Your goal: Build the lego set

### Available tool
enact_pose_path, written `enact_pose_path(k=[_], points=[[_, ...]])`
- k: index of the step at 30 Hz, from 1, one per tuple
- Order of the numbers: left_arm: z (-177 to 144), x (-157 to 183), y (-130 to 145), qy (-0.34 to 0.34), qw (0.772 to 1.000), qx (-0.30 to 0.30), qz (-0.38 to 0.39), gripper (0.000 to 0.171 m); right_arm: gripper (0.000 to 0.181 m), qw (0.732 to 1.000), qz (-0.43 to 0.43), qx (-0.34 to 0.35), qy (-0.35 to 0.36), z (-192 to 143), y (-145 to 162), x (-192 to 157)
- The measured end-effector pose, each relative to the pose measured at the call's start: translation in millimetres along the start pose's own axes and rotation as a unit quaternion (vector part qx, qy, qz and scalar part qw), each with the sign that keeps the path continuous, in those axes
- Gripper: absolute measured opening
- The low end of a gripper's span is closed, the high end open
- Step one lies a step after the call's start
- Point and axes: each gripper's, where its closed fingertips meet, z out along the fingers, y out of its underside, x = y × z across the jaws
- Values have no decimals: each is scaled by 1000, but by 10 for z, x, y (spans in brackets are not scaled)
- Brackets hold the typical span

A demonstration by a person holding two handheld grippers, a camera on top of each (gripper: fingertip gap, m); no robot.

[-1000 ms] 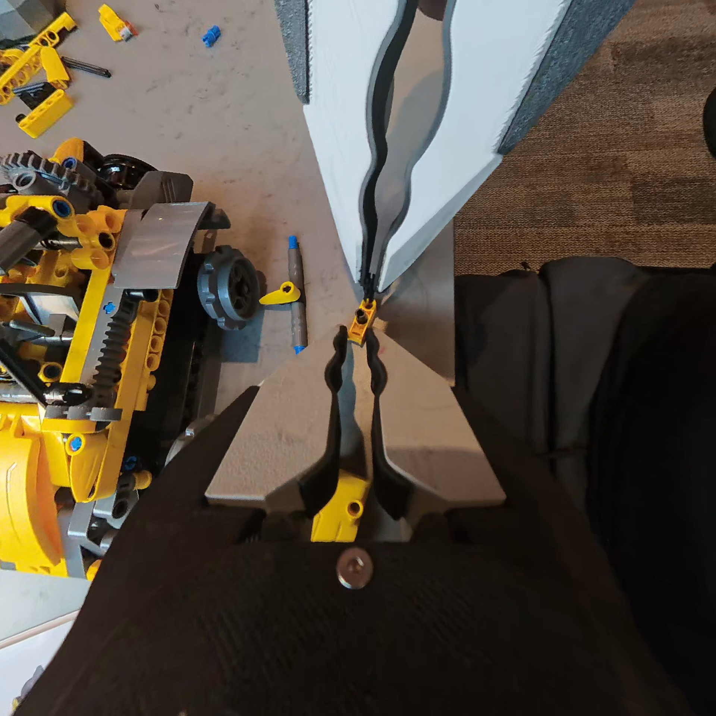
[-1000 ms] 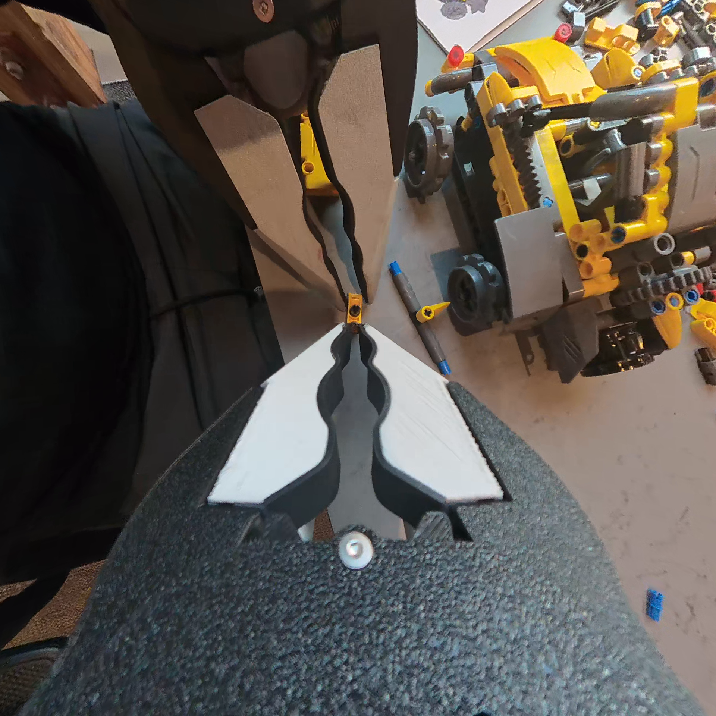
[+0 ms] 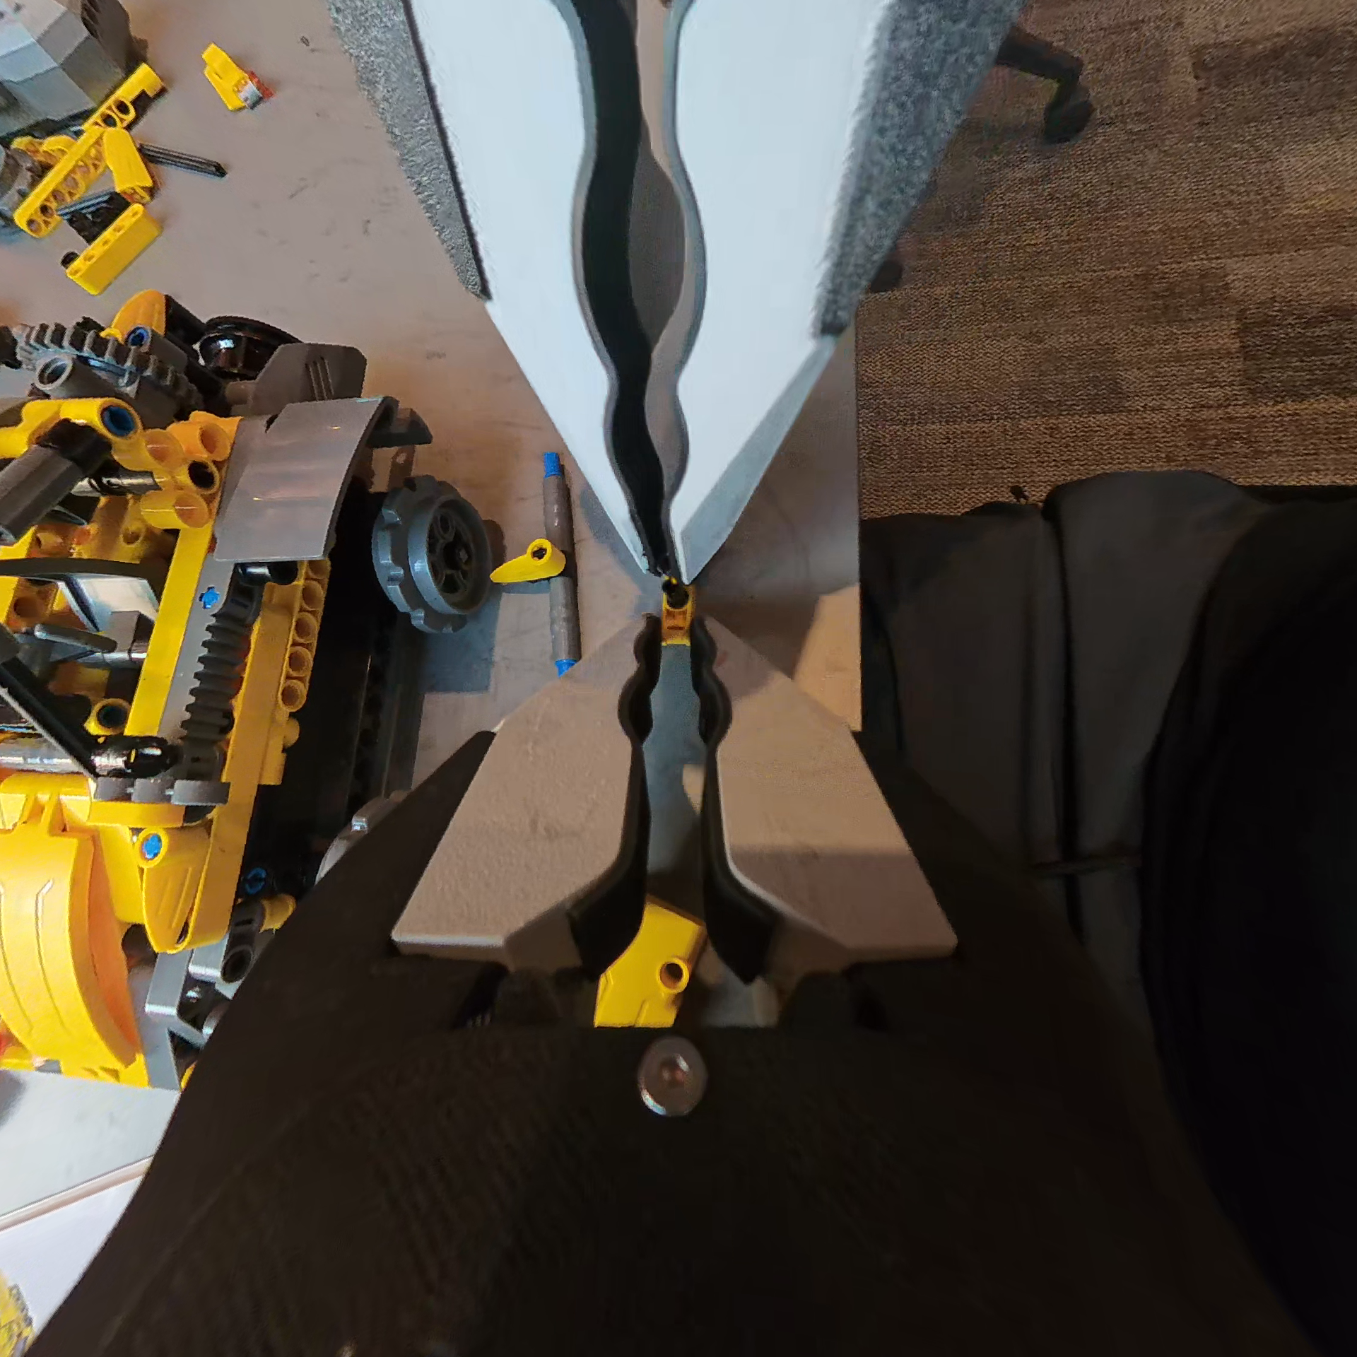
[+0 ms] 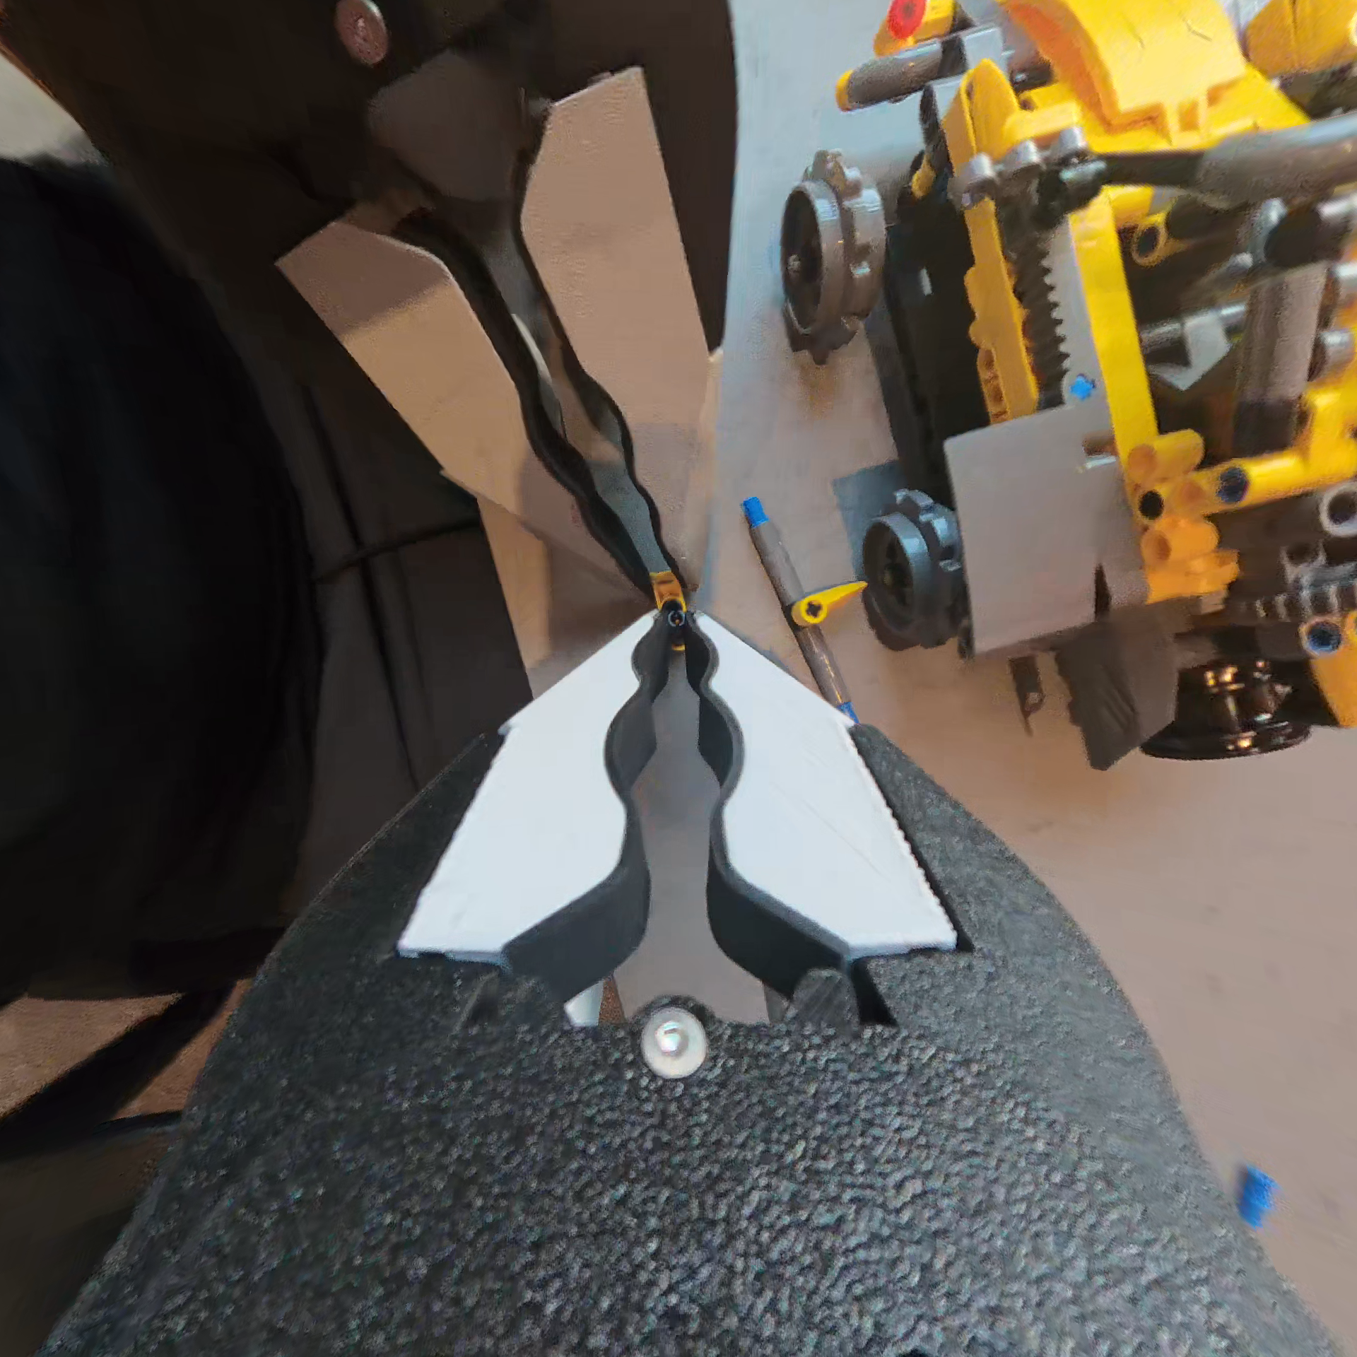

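Small yellow connector piece (image 3: 675,615) is pinched from both ends, just above the table (image 3: 352,242) edge: the left claw (image 3: 674,637) is clamped on its near end and the right claw (image 4: 674,630) is pressed together on what looks like a black pin in its far end. Looks light, rigid, a bit slick, so fingertip grips on the flat sides seem the way to go. Just beside it lies a grey axle (image 3: 560,573) with a yellow cam, near the yellow tracked model (image 3: 147,661). Versus a second ago, the connector sits straighter and the right claw's view has tilted.
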Motion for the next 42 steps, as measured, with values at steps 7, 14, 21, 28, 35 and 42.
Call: enact_pose_path(k=[7, 14, 21, 28, 35, 42], points=[[1, -1, -1, 8, 1000, 1, -7, 5, 4, 997, 50, 59, -27, 19, 49, 7], [2, -4, -1, 7, 1000, 2, -4, 5, 5, 997, -5, 67, 30, -19, 25, 20], [3, -1, -3, 10, 1000, 2, -6, 5, 0, 995, 2, 100, 27, -145, -49, 37], [2, -6, -1, 7, 1000, 1, -4, 5, 0, 997, -17, 65, 46, -61, 13, 45], [3, -8, -1, 7, 1000, 1, -5, 5, 0, 998, -43, 16, 50, -42, 31, 16], [3, -8, -1, 5, 1000, 1, 0, 5, 0, 998, 12, 51, 23, -59, 7, 28]])
